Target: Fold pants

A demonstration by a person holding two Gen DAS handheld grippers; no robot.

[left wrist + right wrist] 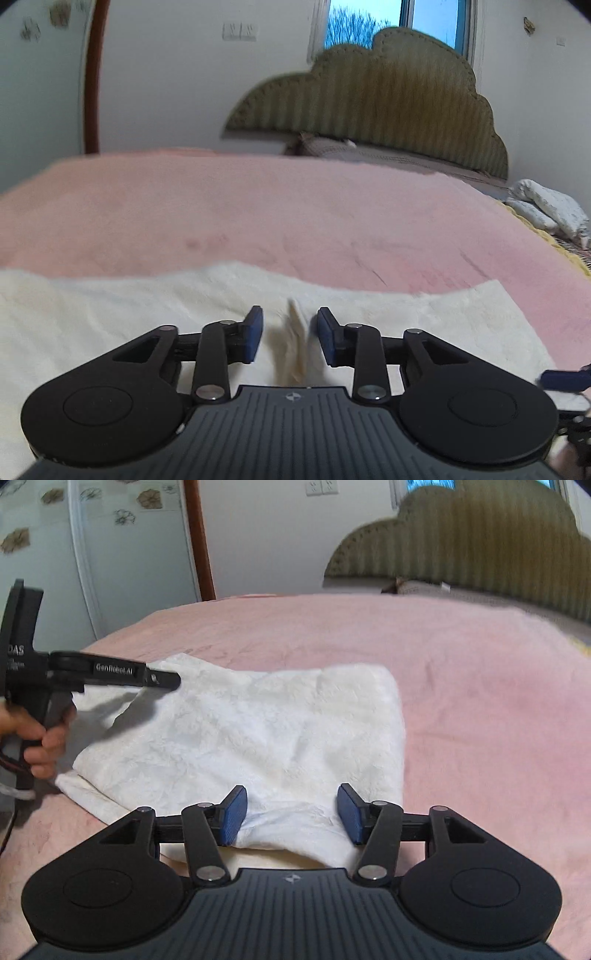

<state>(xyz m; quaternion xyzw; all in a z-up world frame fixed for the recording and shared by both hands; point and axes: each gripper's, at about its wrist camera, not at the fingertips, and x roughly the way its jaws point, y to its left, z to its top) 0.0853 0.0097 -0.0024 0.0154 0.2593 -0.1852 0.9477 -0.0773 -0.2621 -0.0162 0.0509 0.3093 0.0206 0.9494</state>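
Observation:
The white textured pants (pixel 240 731) lie folded in a rough rectangle on the pink bed cover (pixel 480 686). My right gripper (pixel 291 814) is open, its blue pads either side of a raised fold at the pants' near edge. My left gripper (pixel 290 334) is open over the same cloth (pixel 129 317), with a raised ridge of fabric (pixel 293 347) between its pads, not clamped. In the right wrist view the left gripper (pixel 162 679) reaches in from the left over the pants' far left corner, held by a hand (pixel 40 734).
A padded olive headboard (pixel 388 103) stands at the far end of the bed, with a window (pixel 369 22) behind it. Crumpled white bedding (pixel 546 206) lies at the right edge. A mirrored wardrobe door (pixel 92 554) is at the left.

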